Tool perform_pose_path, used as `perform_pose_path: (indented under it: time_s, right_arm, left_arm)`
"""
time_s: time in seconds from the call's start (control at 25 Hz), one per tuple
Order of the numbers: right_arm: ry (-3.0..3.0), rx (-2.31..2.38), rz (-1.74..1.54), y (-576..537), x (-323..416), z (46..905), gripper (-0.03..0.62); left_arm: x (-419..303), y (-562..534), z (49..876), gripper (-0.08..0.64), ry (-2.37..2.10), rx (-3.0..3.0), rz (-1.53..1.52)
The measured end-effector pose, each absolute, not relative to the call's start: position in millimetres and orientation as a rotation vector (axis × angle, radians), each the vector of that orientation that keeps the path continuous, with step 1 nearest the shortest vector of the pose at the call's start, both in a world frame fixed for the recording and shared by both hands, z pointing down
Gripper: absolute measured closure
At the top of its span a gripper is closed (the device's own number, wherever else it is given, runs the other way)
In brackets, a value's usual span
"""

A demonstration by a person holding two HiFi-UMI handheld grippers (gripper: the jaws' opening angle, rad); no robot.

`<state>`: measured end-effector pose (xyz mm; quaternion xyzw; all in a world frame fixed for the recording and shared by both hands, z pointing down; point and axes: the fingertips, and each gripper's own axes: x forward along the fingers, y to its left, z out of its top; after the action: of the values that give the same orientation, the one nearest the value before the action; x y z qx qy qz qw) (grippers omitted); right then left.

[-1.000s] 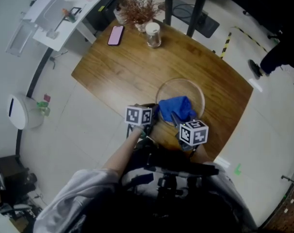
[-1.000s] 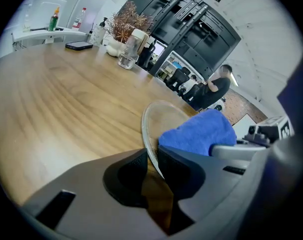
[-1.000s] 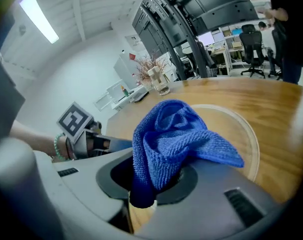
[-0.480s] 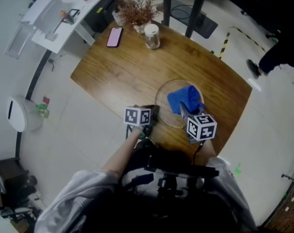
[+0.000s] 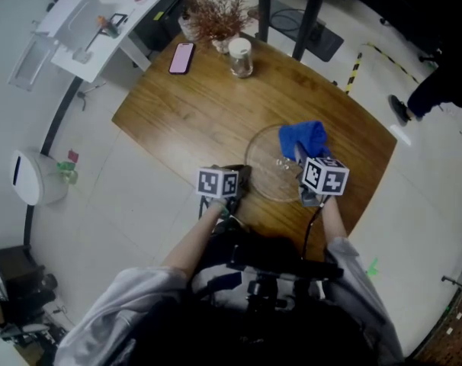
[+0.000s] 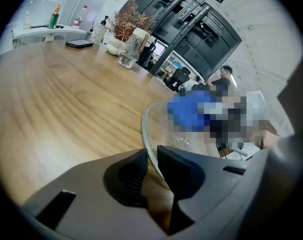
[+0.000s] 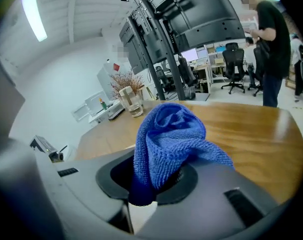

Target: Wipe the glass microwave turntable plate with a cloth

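Observation:
The round glass turntable plate [image 5: 273, 175] lies flat on the wooden table [image 5: 193, 109], near its front edge. My left gripper [image 5: 242, 178] holds the plate at its left rim; in the left gripper view the jaws [image 6: 150, 165] are shut with the glass edge [image 6: 147, 134] pinched between them. A bunched blue cloth [image 5: 303, 137] sits over the plate's far right side, with my right gripper [image 5: 306, 157] shut on it. In the right gripper view the cloth [image 7: 169, 136] bulges up out of the jaws and hides the plate.
At the table's far end stand a lidded glass jar [image 5: 240, 56], a vase of dried twigs [image 5: 216, 15] and a pink phone [image 5: 181, 56]. A white side table [image 5: 101, 25] is to the left. A person [image 7: 269, 39] stands beyond the table's right side.
My right gripper has carried the blue cloth from the plate's near left across to its far right side. The left gripper and the plate have stayed in place.

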<state>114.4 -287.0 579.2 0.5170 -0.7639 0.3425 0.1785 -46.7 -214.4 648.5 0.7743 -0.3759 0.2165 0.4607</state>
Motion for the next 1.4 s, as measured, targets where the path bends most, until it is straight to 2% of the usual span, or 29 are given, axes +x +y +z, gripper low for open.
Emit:
perform_pose_path:
  time_s: [0.28,0.68,0.84,1.12,1.4]
  right_arm:
    - [-2.198,1.342,1.106,-200,88,598,0.511]
    - [-2.212,1.122,1.012,-109,58,596,0.511]
    - [-2.239,1.186,0.987,-128,72,582,0.511]
    - [-2.191,1.484,0.806,-237,140,562,0.511]
    - [-2.095,1.596,0.848,-287,179,573,0.511]
  left_arm:
    - [-49,-215,649,0.503,-0.928,1.908,0.538]
    - [-49,-216,649,0.503,-0.943,1.914,0.543]
    - [-47,-216,648,0.503,-0.942,1.916,0.541]
    - [-48,-214,650,0.503,-0.944,1.916,0.545]
    - [-48,-215,648,0.503,-0.952,1.927,0.544]
